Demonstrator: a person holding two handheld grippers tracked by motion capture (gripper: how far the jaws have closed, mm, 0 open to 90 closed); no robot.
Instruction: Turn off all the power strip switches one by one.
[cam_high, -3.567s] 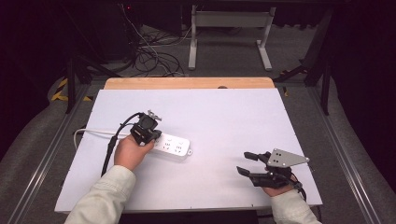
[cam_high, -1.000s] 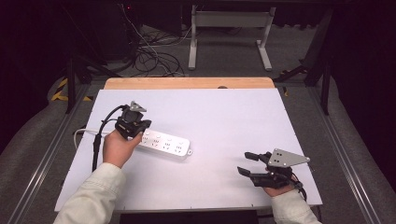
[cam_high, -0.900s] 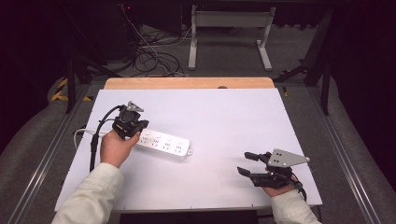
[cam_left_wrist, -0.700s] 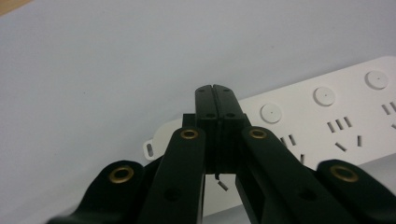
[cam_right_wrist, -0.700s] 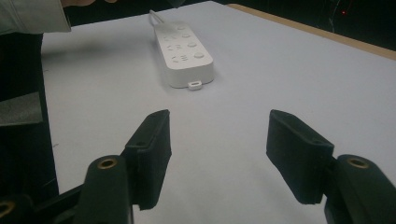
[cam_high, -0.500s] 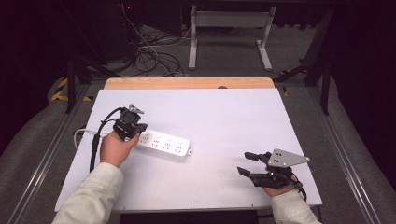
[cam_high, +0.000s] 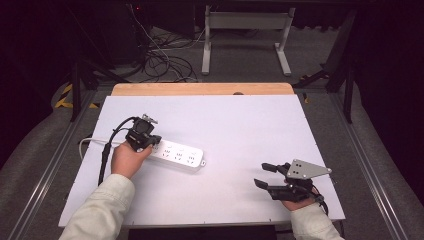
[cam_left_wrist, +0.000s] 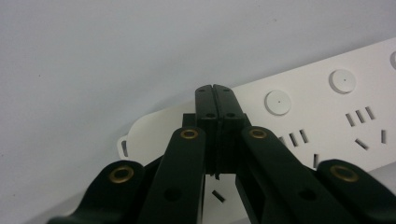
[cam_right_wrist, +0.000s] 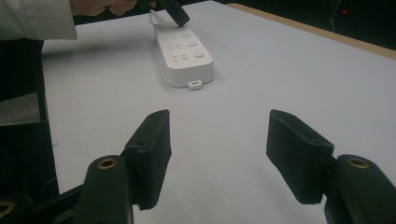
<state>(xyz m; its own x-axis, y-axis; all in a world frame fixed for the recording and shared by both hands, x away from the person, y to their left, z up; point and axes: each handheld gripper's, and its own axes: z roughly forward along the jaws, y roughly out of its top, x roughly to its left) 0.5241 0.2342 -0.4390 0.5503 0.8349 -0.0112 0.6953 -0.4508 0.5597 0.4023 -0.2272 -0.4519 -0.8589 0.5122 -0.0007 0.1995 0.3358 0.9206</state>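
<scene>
With left tool (cam_left_wrist: 215, 93) shut on nothing, press tip squarely onto power strip (cam_high: 178, 154) switch end; keep right tool (cam_right_wrist: 217, 135), jaws apart, parked on worktop (cam_high: 250, 125).

The left gripper (cam_high: 150, 141) (jaws pressed together) has slid from mid-strip to the cord end of the power strip (cam_high: 181, 155), dipping closer onto it.

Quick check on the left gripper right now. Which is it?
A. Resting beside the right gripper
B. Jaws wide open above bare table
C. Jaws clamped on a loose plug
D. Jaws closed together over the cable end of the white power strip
D: in the left gripper view the left gripper has its jaws pressed together, nothing between them, over the end of the power strip.
</scene>
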